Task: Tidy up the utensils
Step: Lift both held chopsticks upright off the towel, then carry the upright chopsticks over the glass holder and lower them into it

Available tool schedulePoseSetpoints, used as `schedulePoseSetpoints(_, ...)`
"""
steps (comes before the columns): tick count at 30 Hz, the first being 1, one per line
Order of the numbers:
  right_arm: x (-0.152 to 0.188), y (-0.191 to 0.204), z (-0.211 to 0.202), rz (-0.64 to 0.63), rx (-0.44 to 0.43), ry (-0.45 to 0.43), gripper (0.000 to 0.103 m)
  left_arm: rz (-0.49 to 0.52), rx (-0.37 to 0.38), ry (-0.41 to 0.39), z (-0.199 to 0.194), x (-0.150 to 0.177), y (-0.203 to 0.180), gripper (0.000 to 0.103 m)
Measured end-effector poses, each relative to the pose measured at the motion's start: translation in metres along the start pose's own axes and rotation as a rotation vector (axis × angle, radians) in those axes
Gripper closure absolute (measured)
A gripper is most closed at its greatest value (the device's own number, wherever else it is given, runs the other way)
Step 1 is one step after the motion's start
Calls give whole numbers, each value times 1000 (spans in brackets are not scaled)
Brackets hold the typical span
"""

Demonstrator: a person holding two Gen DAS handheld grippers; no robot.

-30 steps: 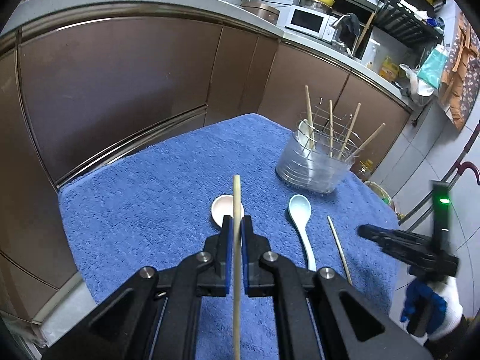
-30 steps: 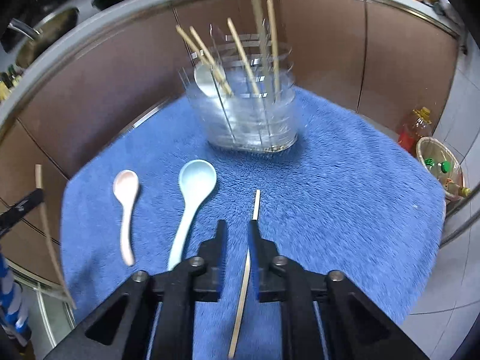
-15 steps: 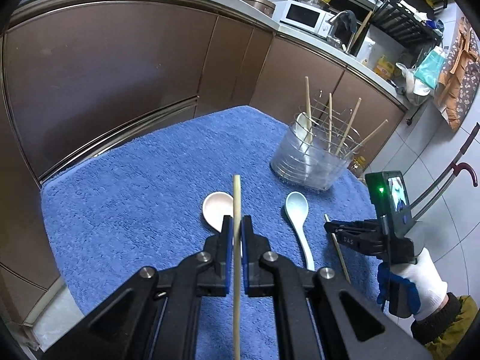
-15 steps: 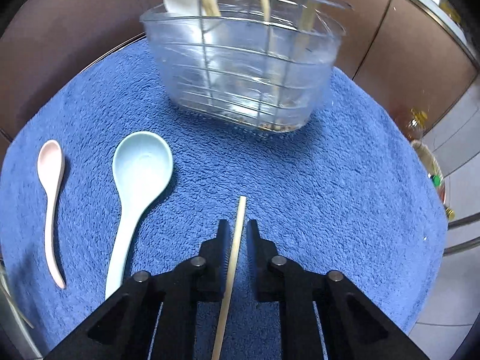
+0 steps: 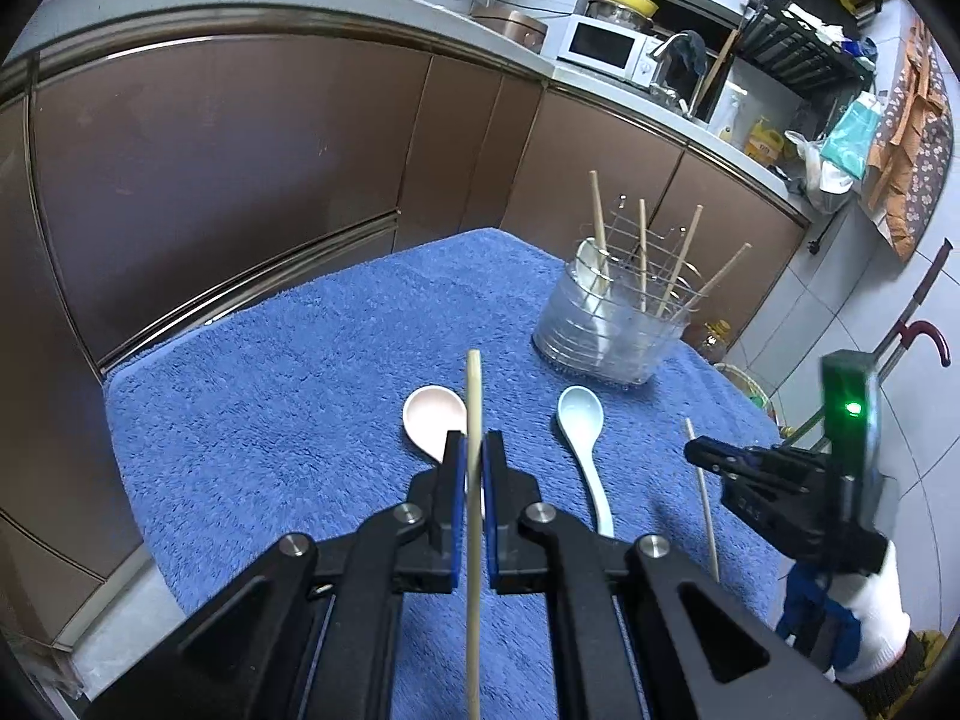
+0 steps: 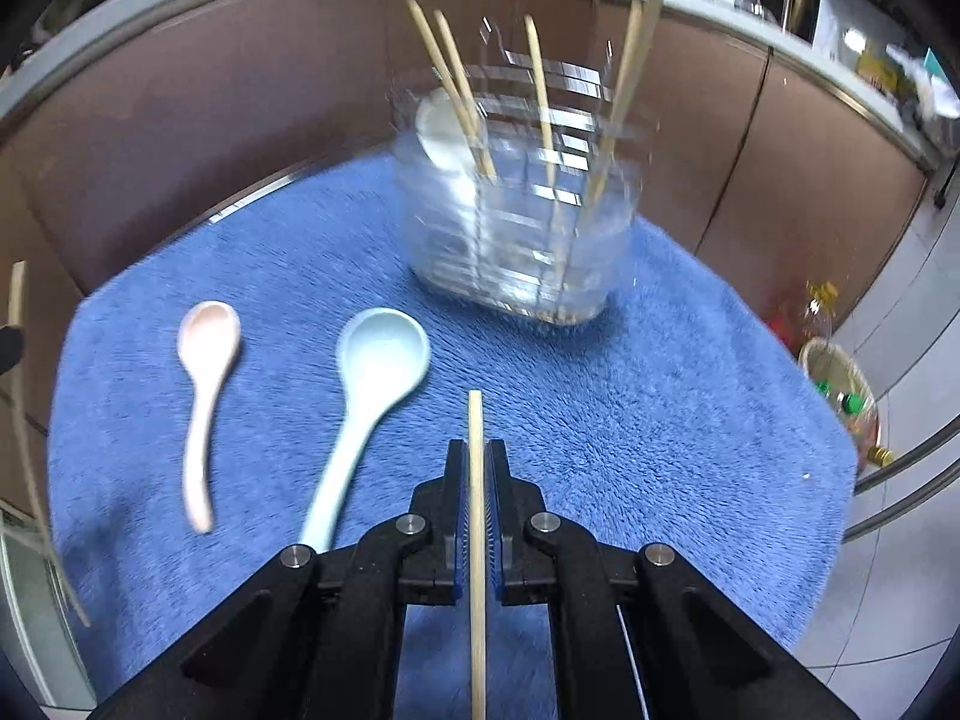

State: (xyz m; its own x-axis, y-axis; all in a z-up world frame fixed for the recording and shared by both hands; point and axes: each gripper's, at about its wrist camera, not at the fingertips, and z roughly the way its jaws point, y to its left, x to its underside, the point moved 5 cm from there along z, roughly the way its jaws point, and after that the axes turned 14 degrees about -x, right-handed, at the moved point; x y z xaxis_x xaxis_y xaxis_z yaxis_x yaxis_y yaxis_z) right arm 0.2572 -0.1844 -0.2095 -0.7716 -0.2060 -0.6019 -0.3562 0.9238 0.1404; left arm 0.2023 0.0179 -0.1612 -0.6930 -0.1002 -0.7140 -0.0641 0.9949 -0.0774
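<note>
Wooden chopstick (image 5: 473,420) between both jaws

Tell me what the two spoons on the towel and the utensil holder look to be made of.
Pink spoon and pale blue spoon: probably glazed ceramic or melamine, judging by the smooth, glossy, thick look. Utensil holder: clear ribbed plastic with a metal wire rack, which glints. Towel: fuzzy blue terry.
</note>
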Motion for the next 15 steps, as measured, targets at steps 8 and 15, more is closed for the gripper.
schedulePoseSetpoints(8, -1, 32, -50, -62, -4, -124, 97, 9, 4, -27, -28, 6, -8, 99)
schedulePoseSetpoints(15, 11, 53, -85, -85, -23, -198, 97, 18, 3, -58, -55, 14, -15, 98)
